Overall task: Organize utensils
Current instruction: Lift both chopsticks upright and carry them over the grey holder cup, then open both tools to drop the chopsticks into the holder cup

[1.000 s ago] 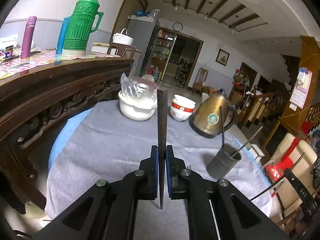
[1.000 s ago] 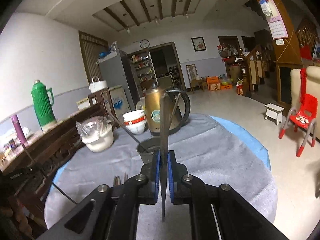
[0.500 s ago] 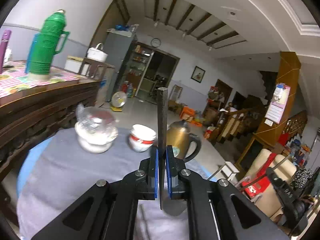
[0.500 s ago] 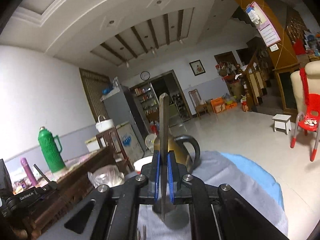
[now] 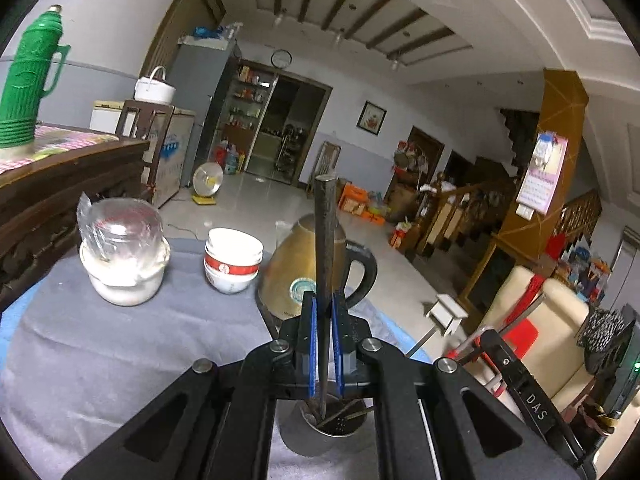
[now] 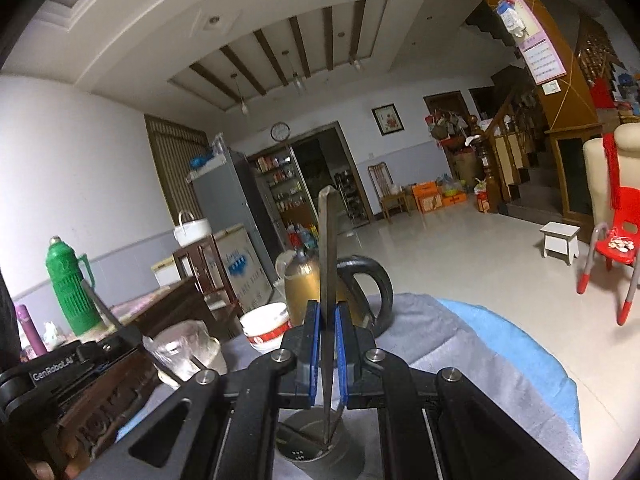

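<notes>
In the left wrist view my left gripper (image 5: 324, 320) is shut on a dark tapered chopstick (image 5: 325, 240) held upright. Its thin tip points down into a metal utensil cup (image 5: 332, 432) right below the fingers, with other sticks inside. In the right wrist view my right gripper (image 6: 328, 320) is shut on a second chopstick (image 6: 328, 256), also upright, its tip inside the same cup (image 6: 312, 448). The left gripper (image 6: 128, 334) shows at the left edge of that view with its chopstick (image 6: 98, 304).
A gold kettle (image 5: 296, 272) stands just behind the cup. Left of it are stacked red-and-white bowls (image 5: 232, 260) and a plastic-covered white bowl (image 5: 124, 264), all on a grey cloth (image 5: 120, 352). A dark wooden sideboard (image 5: 60, 192) with a green thermos (image 5: 28, 80) lies left.
Both grippers have travelled across the table with their chopsticks and risen a little. The metal cup, earlier ahead of them, now sits directly under both chopstick tips.
</notes>
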Motion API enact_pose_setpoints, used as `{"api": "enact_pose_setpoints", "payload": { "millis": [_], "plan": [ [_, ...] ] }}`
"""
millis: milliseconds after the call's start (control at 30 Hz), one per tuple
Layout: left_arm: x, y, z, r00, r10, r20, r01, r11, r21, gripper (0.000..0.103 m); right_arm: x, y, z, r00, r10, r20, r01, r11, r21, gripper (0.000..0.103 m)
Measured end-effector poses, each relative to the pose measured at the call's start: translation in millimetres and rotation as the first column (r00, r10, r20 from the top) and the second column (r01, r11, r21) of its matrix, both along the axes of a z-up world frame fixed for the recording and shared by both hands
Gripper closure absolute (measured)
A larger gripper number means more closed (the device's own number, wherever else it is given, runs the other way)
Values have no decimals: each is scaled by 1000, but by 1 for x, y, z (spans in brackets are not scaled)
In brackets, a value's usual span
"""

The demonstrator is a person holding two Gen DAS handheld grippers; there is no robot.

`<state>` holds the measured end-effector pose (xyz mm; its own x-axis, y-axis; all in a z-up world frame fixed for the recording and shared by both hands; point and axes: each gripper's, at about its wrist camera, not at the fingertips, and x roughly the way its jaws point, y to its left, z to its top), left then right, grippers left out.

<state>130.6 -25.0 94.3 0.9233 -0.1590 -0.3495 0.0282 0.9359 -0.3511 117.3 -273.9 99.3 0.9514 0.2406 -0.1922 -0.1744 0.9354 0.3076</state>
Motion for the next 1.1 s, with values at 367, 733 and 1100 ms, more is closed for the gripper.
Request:
{"api": "enact_pose_setpoints", "payload": {
  "millis": [367, 733, 1100],
  "plan": [
    [25, -9, -35, 994, -22, -108, 23, 1000, 5, 96, 28, 8, -30, 992, 37, -117, -39, 999, -11, 95],
    [-4, 14, -21, 990, 34, -135, -37, 999, -24, 45, 22, 5, -26, 979, -28, -202, 18, 999, -47, 68],
    [-104, 90, -51, 970, 144, -195, -152, 988, -26, 26, -48, 11, -38, 966, 51, -252, -70, 995, -69, 36]
  ]
}}
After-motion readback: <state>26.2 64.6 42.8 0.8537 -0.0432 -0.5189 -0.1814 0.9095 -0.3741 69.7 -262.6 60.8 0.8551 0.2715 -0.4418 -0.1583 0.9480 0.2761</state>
